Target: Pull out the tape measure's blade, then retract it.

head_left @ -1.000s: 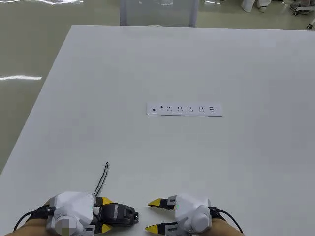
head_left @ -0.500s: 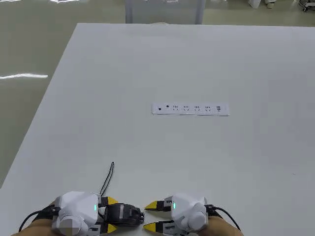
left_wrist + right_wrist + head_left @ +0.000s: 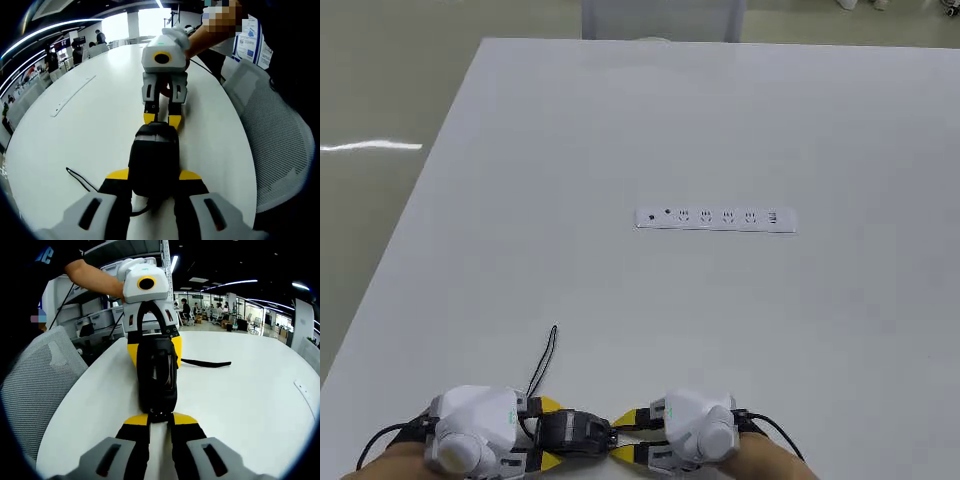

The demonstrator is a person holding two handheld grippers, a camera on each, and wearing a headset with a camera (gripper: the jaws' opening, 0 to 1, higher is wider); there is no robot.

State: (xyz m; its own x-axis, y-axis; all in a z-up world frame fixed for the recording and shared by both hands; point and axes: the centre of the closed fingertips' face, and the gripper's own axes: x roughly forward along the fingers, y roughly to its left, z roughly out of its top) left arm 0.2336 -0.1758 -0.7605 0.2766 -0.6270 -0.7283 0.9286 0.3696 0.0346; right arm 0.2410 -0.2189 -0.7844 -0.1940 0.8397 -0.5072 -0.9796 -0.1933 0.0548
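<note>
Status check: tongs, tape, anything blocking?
Left tongs shut on tape measure. Right tongs around blade tip, grip unclear; blade not out. Strap slack on table, power strip well clear.

Tape measure (image 3: 575, 434) matt black plastic; table (image 3: 720, 120) smooth white.

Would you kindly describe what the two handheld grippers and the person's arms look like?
The left gripper and right gripper look alike. Each has a rounded white housing with a small green light, black jaws ending in yellow tips, and a black cable trailing off the back. In the right gripper view the person wears a dark short sleeve.
</note>
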